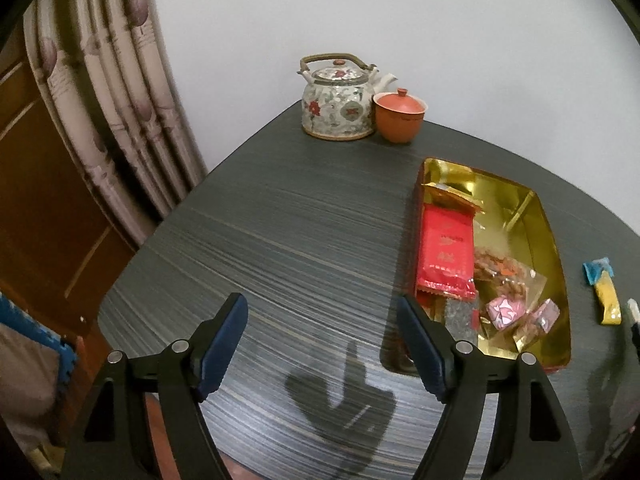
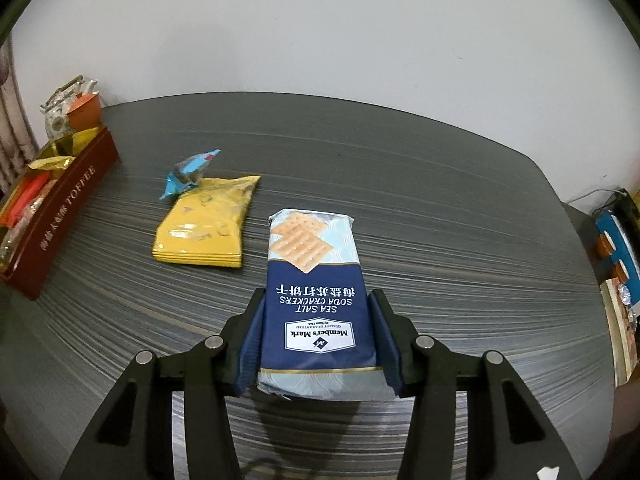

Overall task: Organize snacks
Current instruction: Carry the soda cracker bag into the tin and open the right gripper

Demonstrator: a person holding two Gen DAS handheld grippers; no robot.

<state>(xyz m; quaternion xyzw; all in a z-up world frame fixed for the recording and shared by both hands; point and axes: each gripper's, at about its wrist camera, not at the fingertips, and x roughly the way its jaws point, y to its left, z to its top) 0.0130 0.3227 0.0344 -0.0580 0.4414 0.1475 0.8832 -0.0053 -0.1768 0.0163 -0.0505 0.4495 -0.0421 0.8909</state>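
A red toffee tin with a gold inside lies on the dark table and holds a red packet, pink candies and other wrapped snacks. It also shows at the left of the right wrist view. My left gripper is open and empty, just left of the tin. My right gripper is shut on a blue pack of soda crackers, held just above the table. A yellow snack bag and a blue wrapped candy lie between the crackers and the tin.
A floral teapot and an orange lidded cup stand at the table's far corner by the wall. A curtain hangs to the left. Boxes and clutter sit past the table's right edge.
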